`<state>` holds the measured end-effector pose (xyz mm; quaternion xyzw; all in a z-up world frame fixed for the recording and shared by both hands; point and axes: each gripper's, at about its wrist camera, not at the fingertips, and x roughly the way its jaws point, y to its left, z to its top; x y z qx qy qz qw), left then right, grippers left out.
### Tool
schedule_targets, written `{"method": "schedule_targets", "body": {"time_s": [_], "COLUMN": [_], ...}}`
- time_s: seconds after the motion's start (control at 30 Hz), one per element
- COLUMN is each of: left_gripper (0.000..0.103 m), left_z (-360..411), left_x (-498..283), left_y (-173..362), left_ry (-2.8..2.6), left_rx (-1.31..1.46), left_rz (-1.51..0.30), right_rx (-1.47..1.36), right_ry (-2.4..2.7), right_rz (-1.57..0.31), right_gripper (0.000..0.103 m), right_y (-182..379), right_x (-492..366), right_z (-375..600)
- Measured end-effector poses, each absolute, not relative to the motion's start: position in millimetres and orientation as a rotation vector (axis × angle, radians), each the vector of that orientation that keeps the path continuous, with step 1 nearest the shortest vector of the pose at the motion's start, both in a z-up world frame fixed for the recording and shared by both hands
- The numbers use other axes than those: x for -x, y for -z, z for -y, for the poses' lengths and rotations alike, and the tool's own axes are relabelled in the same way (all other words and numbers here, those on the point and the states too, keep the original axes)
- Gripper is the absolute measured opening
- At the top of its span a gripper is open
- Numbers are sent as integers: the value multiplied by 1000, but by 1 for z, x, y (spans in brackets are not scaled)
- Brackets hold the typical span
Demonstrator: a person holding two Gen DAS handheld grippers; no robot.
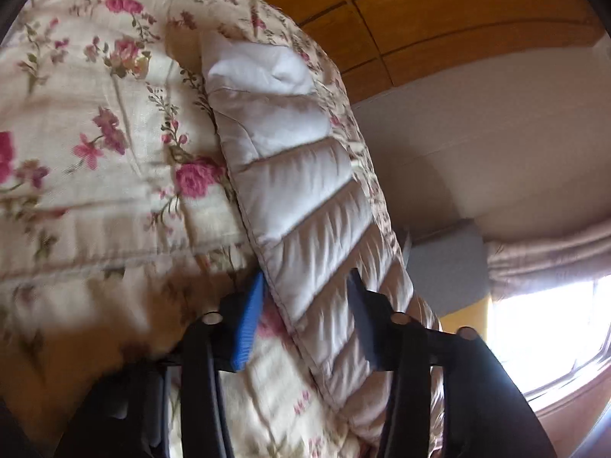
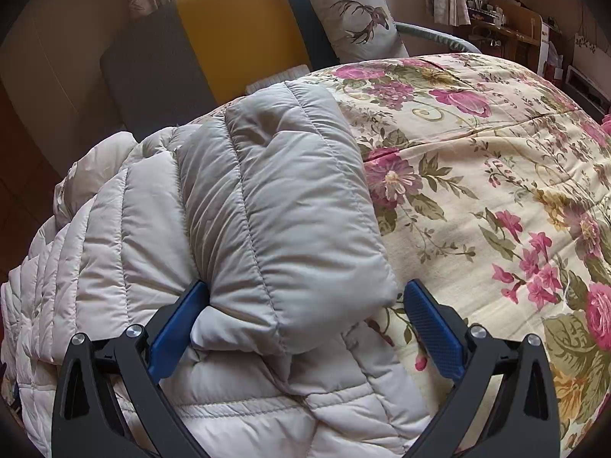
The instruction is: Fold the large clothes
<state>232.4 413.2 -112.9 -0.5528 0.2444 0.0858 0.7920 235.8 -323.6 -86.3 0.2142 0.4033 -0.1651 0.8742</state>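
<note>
The padded jacket (image 2: 236, 229) lies bunched on the near left part of the bed (image 2: 477, 160), on the flowered quilt (image 2: 496, 191), with one thick grey flap, a sleeve or a folded panel, doubled over the paler body. The main risk, as I judge it, is that this puffy, slippery fabric springs back or slides out of a shallow bite, so the fold opens again; a deep bite could instead catch the quilt underneath and drag it along. A second risk is that the jacket, sitting close to the bed's left edge, gets pulled over that edge if one side is lifted alone. The right gripper (image 2: 305, 305) has its jaws wide apart, straddling the near end of the grey flap: the left pad touches the flap's side, the right pad stands clear of it above the quilt, so nothing is clamped. The left gripper (image 1: 305, 305) has its jaws partly apart with a long quilted strip of the jacket running between them; the view is tilted and smeared, so the pads seem to rest beside the cloth rather than squeeze it, though I cannot be sure.
</note>
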Motion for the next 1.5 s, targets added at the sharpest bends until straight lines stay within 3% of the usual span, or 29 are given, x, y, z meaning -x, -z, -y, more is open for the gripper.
{"method": "schedule_targets", "body": {"time_s": [0.27, 0.3, 0.33, 0.37, 0.73, 1.1, 1.33, 1.5], "left_gripper": [41, 37, 14, 5, 3, 3, 3, 3], "left_z": [-425, -428, -431, -435, -436, -285, -136, -25], "left_x": [-259, -260, -259, -256, -200, -210, -205, -201], "left_y": [117, 118, 119, 121, 73, -78, -91, -52], "left_ry": [-222, -222, -228, -233, -213, -104, 73, 238], "left_rx": [1238, 1249, 1251, 1250, 1245, 448, -4, -350], "left_rz": [-490, -488, -492, -504, -332, -258, -317, -424], "right_rx": [-447, -448, -448, -448, -449, -474, -486, -491], "right_ry": [345, 344, 344, 344, 343, 330, 320, 318], "right_rz": [-843, -842, -842, -842, -842, -829, -824, -821], "right_gripper": [101, 101, 101, 101, 101, 101, 101, 101], "right_y": [86, 86, 86, 87, 86, 87, 87, 88], "right_x": [-236, -236, -236, -236, -236, -235, -234, -234], "right_z": [323, 324, 324, 324, 324, 326, 329, 329]}}
